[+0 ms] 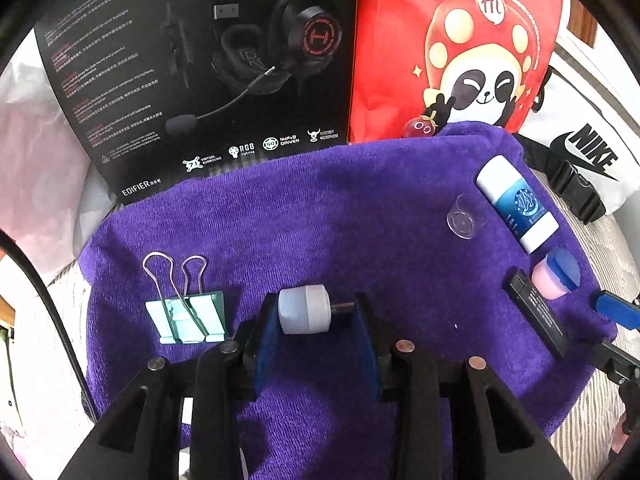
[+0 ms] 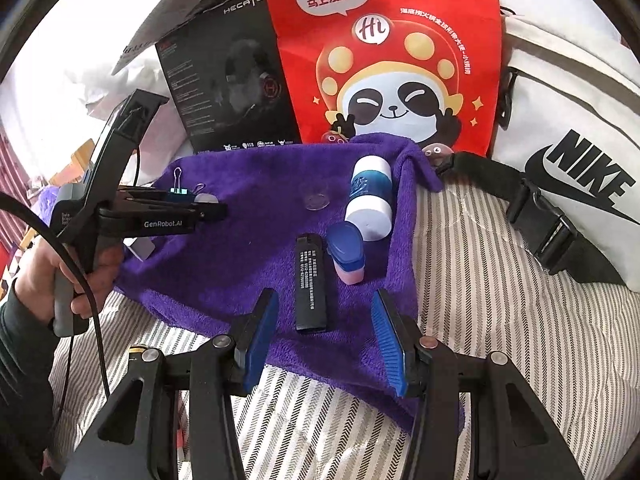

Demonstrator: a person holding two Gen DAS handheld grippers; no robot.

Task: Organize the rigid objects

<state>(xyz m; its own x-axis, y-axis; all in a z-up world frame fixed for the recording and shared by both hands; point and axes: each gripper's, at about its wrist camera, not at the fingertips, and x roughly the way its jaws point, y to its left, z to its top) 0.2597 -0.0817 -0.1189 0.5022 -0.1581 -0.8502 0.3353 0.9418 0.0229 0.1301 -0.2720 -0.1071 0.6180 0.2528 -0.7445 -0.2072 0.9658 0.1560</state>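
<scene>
**Left gripper clamped on white plug; right gripper wide over black bar**

The left gripper (image 1: 316, 312) held a small white cylindrical plug (image 1: 305, 309) crosswise between its blue pads (image 1: 266, 344); a short metal pin (image 1: 343, 306) on the plug's end met the right-hand pad. In the right wrist view the left gripper (image 2: 216, 210) sat at 9 o'clock, gripped by the person's left hand (image 2: 80, 276), with the plug only partly visible at its tip.

At 10 o'clock from the left gripper, a pale green binder clip (image 1: 188, 312) lay on the purple towel (image 1: 320, 208), wire handles pointing away toward 12 o'clock.

The right gripper (image 2: 324, 336) stood wide, nothing between its blue pads (image 2: 260, 340). A black rectangular bar (image 2: 310, 284) with white print lay on the towel between the fingers, touching neither. Just beside it, at 1 o'clock, sat a small pink jar (image 2: 347, 254) with a blue lid. Beyond the jar, at 12 o'clock, a white-and-blue tube (image 2: 370, 200) lay lengthwise. A clear plastic cap (image 2: 316, 200) rested near the tube, toward 11 o'clock.

The towel covered a striped bedcover (image 2: 500, 320). Behind it, at 12 o'clock, a red panda bag (image 2: 384, 60) stood upright, with a black headset box (image 2: 224, 92) at 11 o'clock. A white Nike bag (image 2: 568, 140) sat at 2 o'clock.
</scene>
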